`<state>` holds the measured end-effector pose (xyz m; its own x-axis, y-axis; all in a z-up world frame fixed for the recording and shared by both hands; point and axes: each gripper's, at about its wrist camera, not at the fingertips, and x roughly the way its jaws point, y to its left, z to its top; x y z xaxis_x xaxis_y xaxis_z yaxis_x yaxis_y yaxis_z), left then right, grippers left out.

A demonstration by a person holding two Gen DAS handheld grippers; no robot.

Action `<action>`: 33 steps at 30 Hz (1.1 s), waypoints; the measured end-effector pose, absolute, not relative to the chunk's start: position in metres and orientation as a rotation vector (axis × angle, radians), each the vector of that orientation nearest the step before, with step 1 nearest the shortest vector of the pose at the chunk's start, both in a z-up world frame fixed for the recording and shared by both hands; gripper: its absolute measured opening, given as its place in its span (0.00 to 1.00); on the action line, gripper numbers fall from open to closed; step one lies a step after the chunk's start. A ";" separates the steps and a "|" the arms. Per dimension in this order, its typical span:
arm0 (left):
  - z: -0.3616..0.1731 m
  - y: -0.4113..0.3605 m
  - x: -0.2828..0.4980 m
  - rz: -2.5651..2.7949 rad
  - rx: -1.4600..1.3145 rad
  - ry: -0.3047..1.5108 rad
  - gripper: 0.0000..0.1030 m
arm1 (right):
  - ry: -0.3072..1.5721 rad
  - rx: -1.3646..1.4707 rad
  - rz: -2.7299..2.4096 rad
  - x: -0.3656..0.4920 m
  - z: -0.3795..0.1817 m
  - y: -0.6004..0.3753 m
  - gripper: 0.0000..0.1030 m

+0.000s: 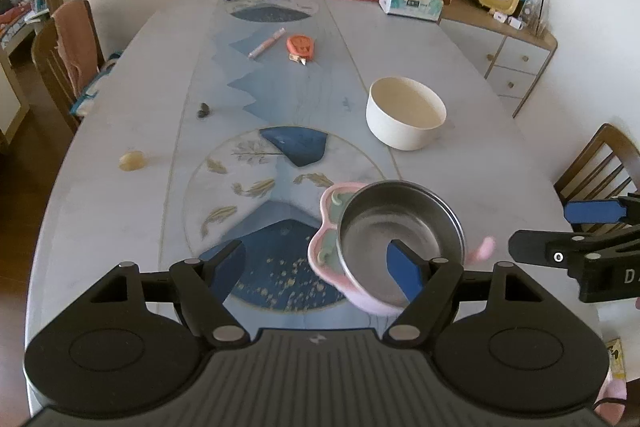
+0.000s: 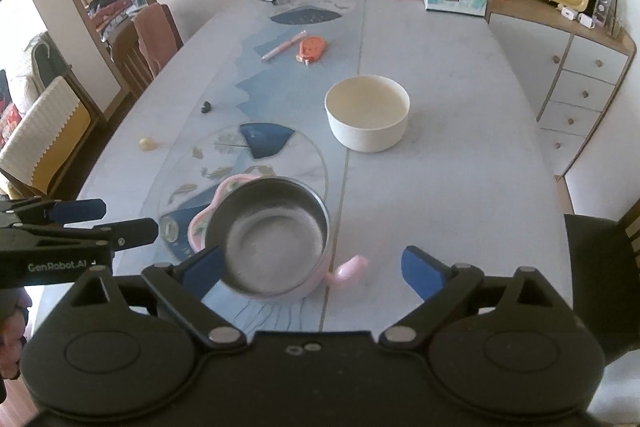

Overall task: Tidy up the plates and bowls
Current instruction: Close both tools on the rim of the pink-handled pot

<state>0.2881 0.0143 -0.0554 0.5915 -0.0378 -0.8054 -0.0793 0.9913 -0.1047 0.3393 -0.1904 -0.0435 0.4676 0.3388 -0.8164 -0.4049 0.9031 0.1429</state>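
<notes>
Steel bowl (image 2: 276, 239) upright; pink handle (image 2: 352, 269) points right

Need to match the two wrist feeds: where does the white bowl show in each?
Left wrist: white bowl sits right of centre, above the steel bowl.
Right wrist: white bowl sits just right of centre, above and to the right of the steel bowl.
Shared landmark: the orange tool beside the pink pen, farther up the table.

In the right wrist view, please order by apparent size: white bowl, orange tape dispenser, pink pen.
1. white bowl
2. orange tape dispenser and pink pen: similar, both far, so unranked.
</notes>
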 end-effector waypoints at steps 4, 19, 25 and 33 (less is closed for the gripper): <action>-0.070 0.008 0.312 0.020 -0.111 0.964 0.75 | 1.010 -0.087 0.461 0.363 -0.061 -0.186 0.93; -0.121 -0.004 0.356 0.025 -0.073 1.083 0.72 | 1.158 -0.101 0.475 0.405 -0.121 -0.177 0.72; -0.131 -0.004 0.362 0.029 -0.067 1.130 0.55 | 1.174 -0.114 0.485 0.408 -0.128 -0.171 0.60; -0.139 0.006 0.357 0.032 -0.140 1.184 0.50 | 1.178 -0.137 0.499 0.407 -0.130 -0.164 0.43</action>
